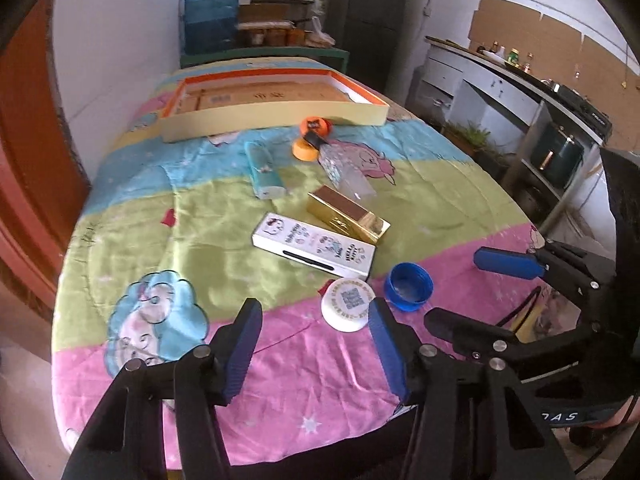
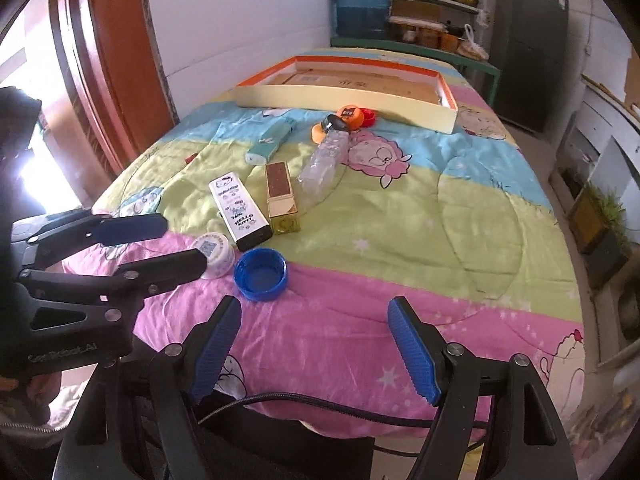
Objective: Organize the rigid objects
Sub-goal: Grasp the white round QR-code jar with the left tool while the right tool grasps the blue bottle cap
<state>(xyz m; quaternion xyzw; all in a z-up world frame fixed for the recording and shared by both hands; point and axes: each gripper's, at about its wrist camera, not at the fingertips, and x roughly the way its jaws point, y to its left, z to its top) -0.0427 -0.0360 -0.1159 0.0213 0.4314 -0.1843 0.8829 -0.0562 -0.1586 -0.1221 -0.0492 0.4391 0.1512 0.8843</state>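
Left gripper [image 1: 316,344] beside white lid [image 1: 347,303]

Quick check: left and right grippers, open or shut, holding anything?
Left hand-held gripper: open, holding nothing.
Right hand-held gripper: open, holding nothing.

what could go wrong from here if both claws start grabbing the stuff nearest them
1. The blue cap and white QR-code lid lie almost touching, so closing on one may knock the other away.
2. The open left claw and open right claw point at the same corner, so they might collide.
3. The gold box lies against the white Hello Kitty box and the clear bottle; lifting it could drag either across the soft quilt.
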